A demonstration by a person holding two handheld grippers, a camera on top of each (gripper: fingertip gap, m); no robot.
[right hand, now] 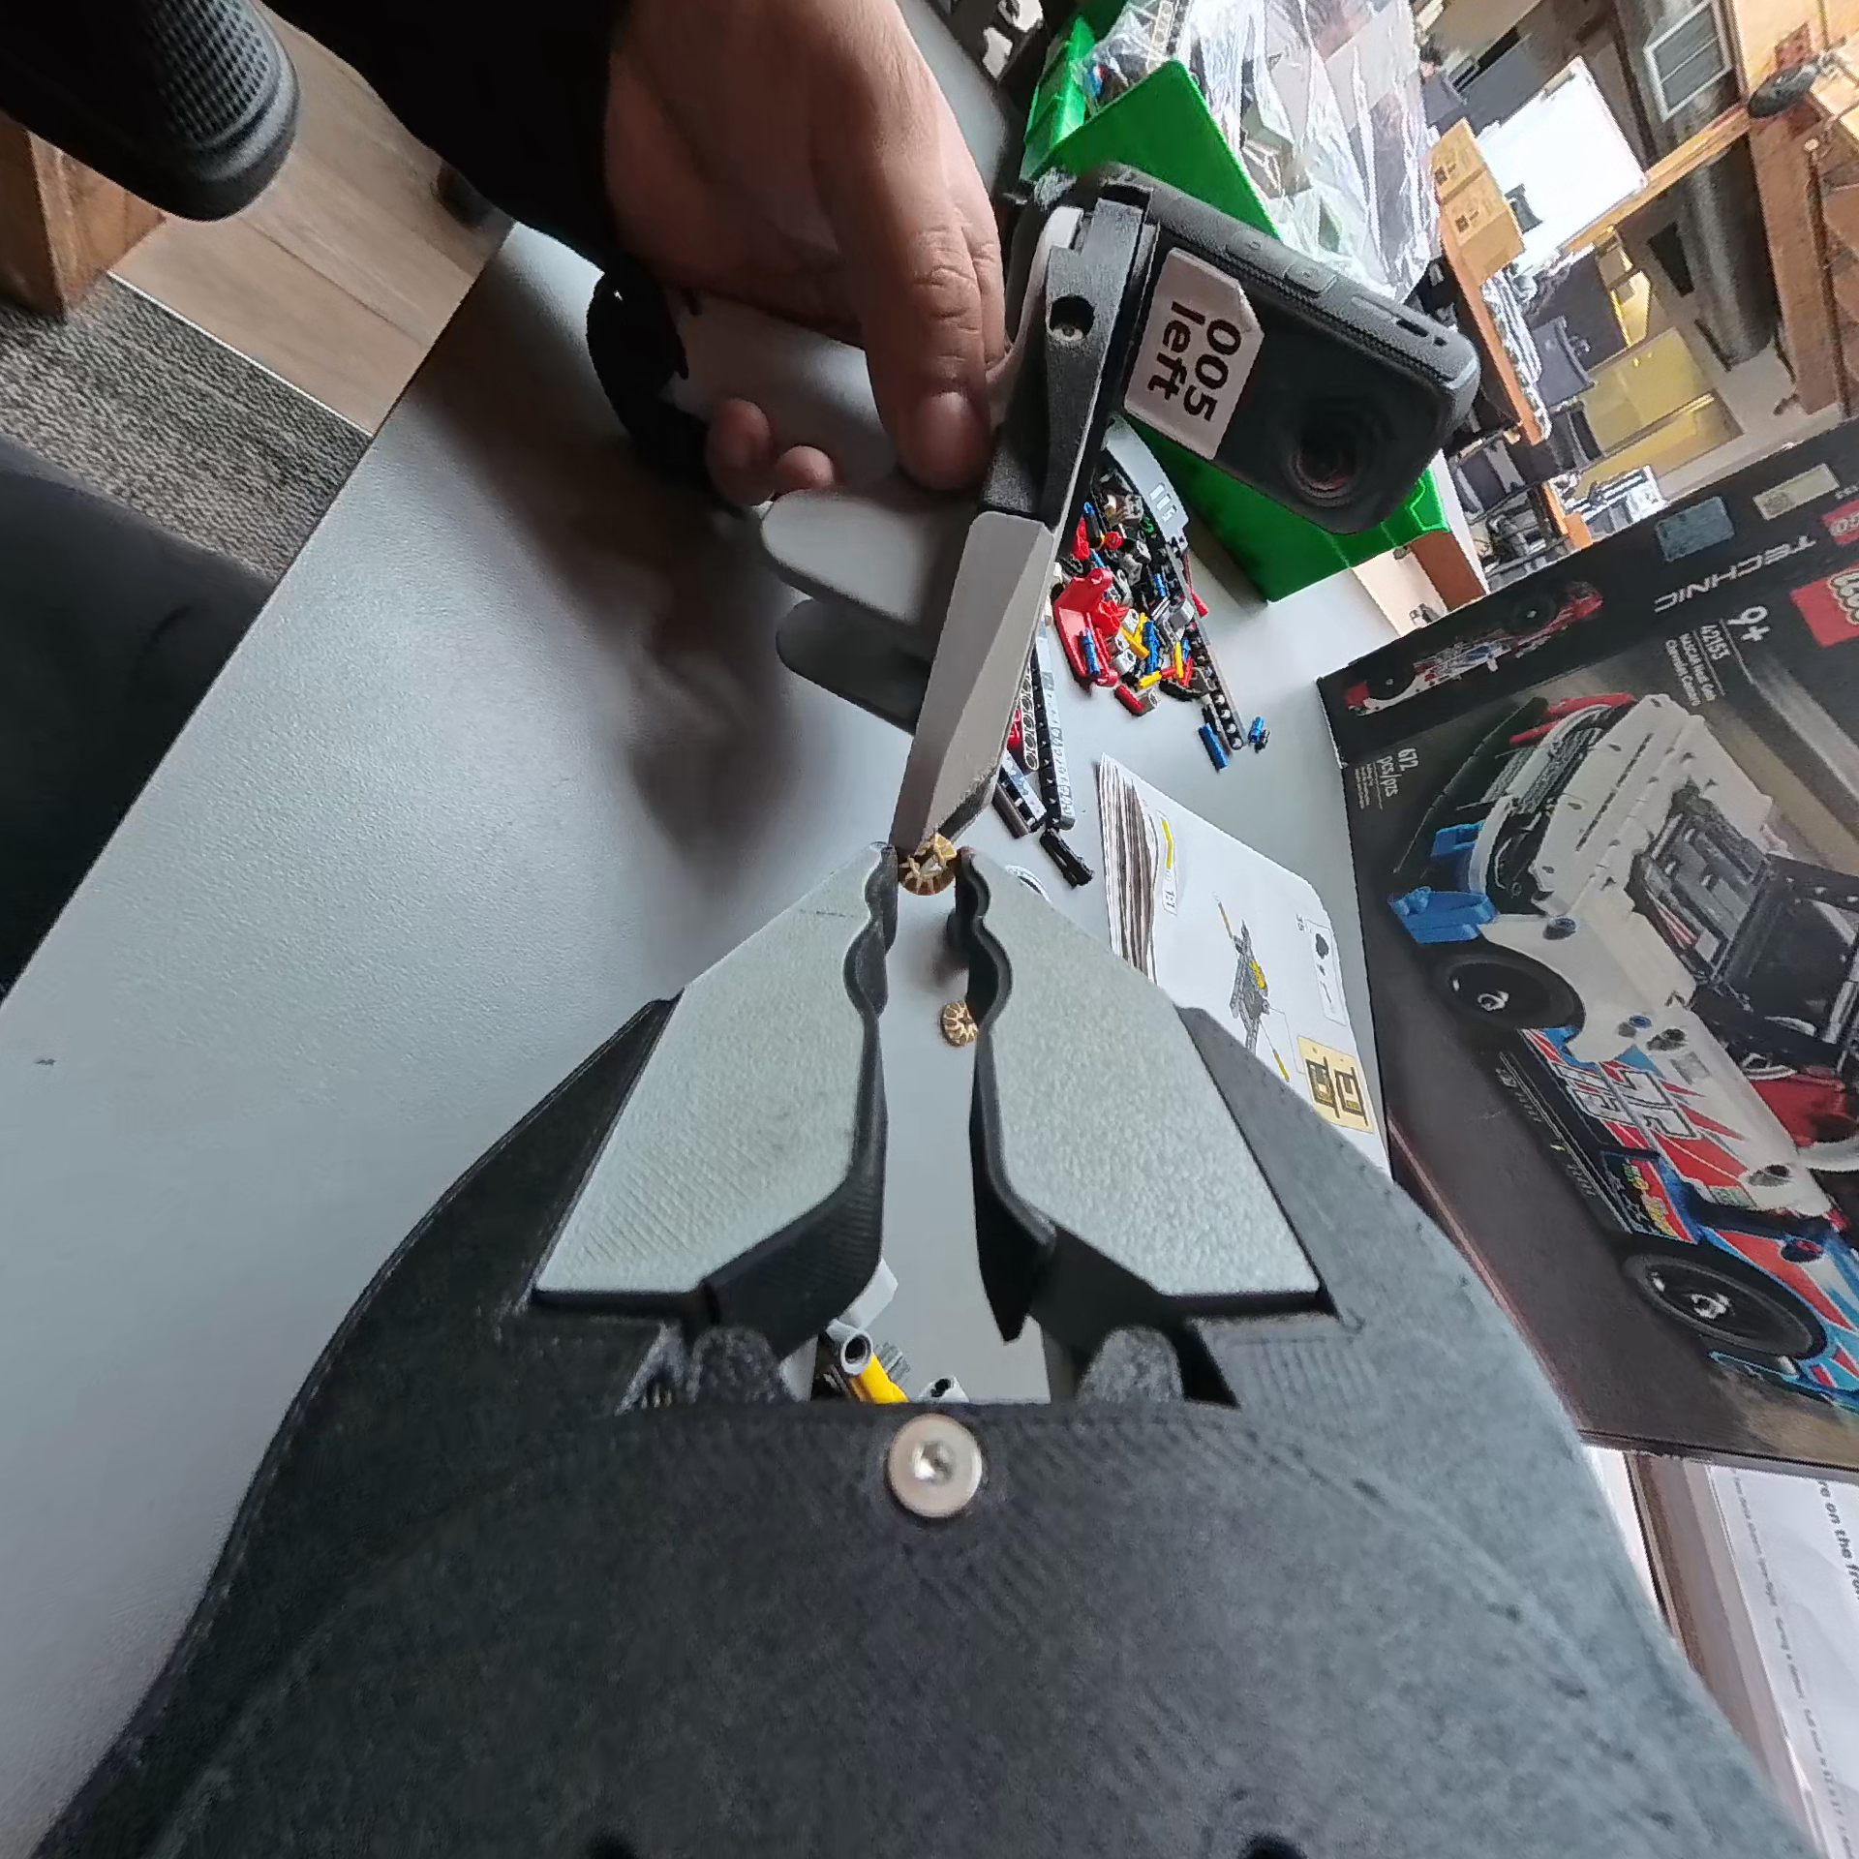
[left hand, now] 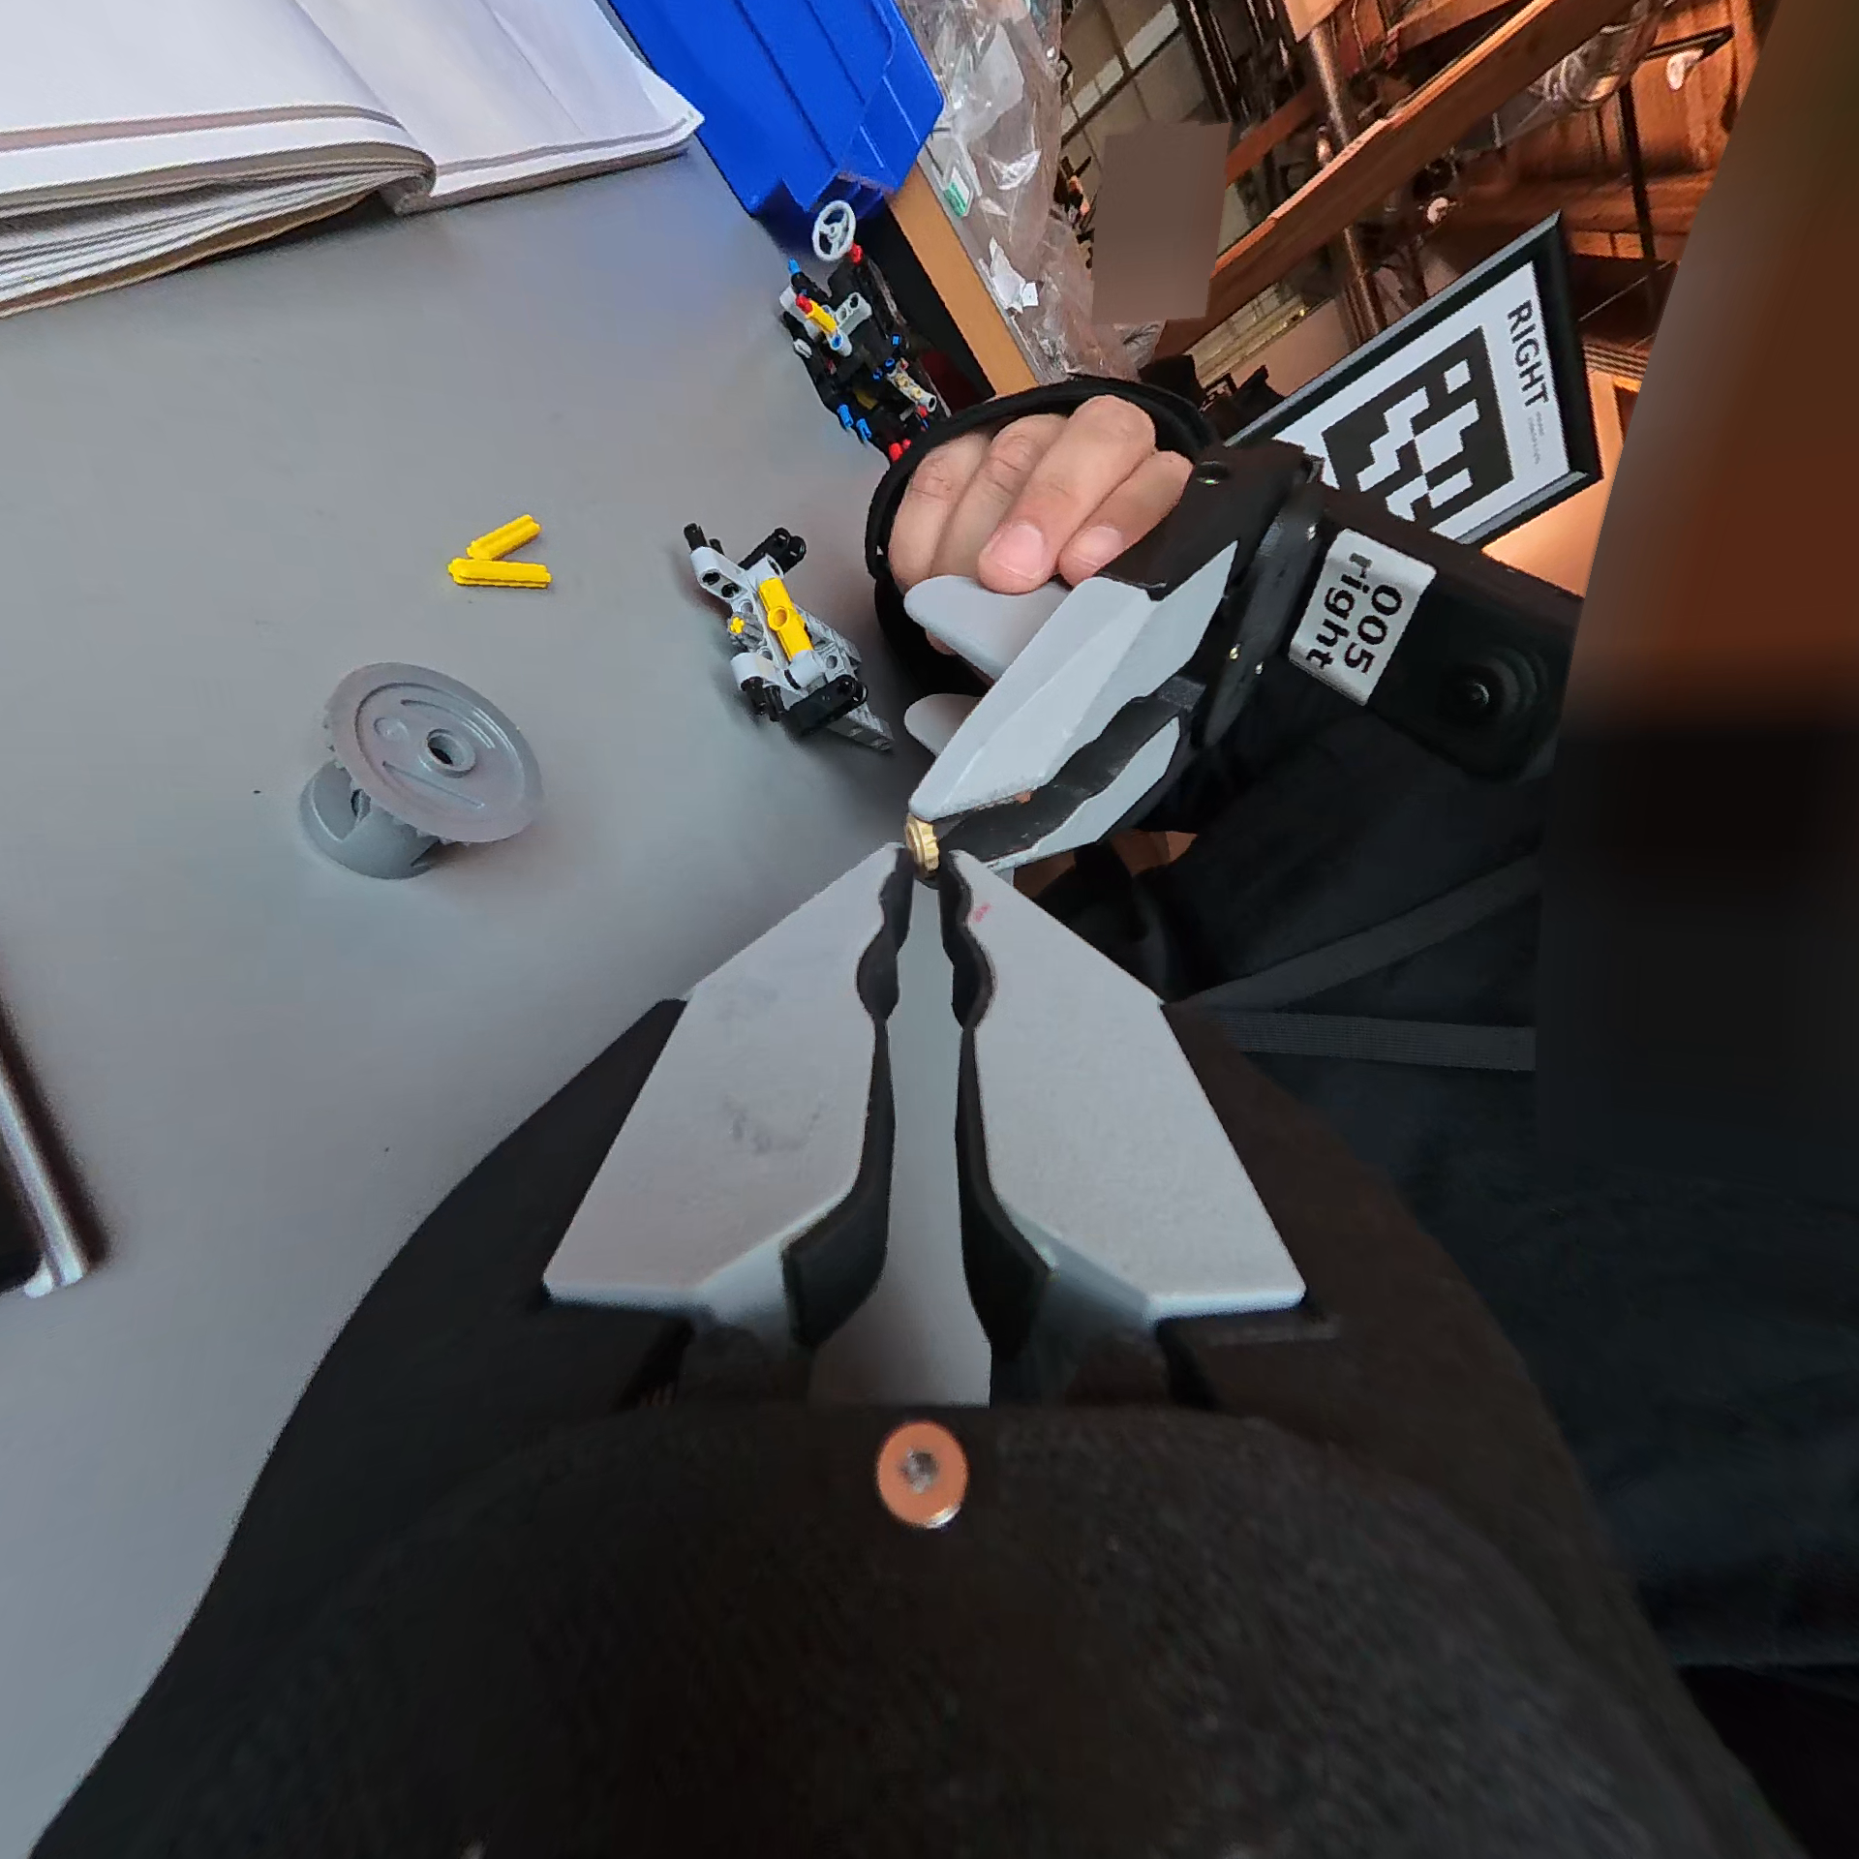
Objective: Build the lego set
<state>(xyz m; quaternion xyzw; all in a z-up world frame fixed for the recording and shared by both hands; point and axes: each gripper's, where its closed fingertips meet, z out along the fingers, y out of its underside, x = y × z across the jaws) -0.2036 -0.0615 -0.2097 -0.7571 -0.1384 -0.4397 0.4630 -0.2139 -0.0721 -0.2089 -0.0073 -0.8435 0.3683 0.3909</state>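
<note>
Small tan gear point(left hand: 920, 838) pinched in mid-air between both grippers, above the near edge of the grey table point(left hand: 302, 483)

The left gripper point(left hand: 920, 865) and right gripper point(right hand: 923, 867) meet tip to tip, each narrowed onto the gear, though which one bears it I cannot tell. It looks light, rigid and slick, its teeth likely to roll out of the pads, so flat faces seem the surest hold. A second gear point(right hand: 958, 1024) lies on the table below; the half-built assembly point(left hand: 780, 634) sits further in
</note>
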